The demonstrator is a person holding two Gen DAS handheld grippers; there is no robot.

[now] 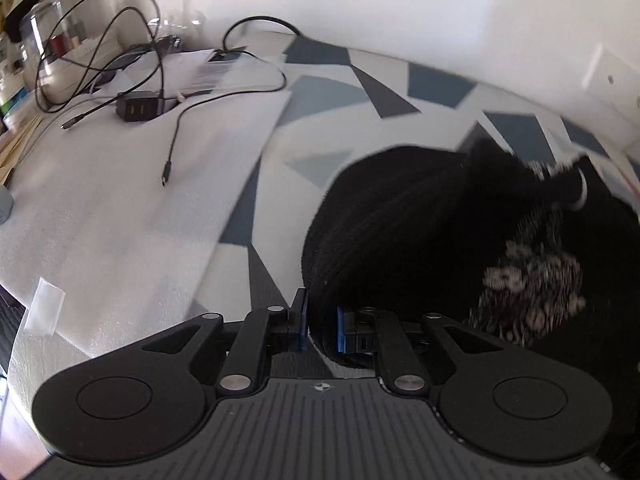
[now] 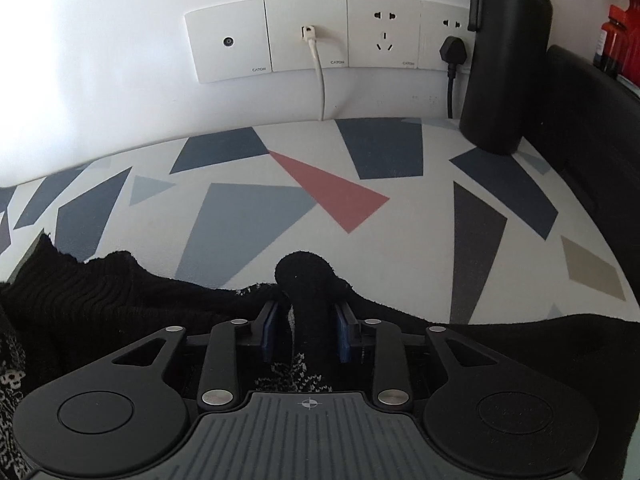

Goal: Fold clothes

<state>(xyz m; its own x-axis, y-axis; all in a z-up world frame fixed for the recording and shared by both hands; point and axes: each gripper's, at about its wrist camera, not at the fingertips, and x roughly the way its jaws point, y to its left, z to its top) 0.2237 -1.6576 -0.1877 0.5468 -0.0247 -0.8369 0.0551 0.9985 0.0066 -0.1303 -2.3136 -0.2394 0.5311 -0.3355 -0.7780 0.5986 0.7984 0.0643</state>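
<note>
A black knit garment [image 1: 420, 240] with a white speckled pattern lies on a table cover printed with blue and grey triangles [image 1: 320, 96]. My left gripper [image 1: 322, 326] is shut on the garment's near edge, which bulges up between the blue pads. In the right wrist view the same black garment [image 2: 100, 300] spreads along the near side. My right gripper [image 2: 306, 330] is shut on a bunched fold of it that sticks up between the pads. The far part of the garment in the left wrist view is blurred.
A white towel [image 1: 120, 208] covers the table's left part, with a black charger [image 1: 138, 110] and loose cables [image 1: 172, 148] on it. A black bottle [image 2: 506, 60] stands at the wall by the sockets [image 2: 320, 36]. A black case [image 2: 592, 128] lies at the right.
</note>
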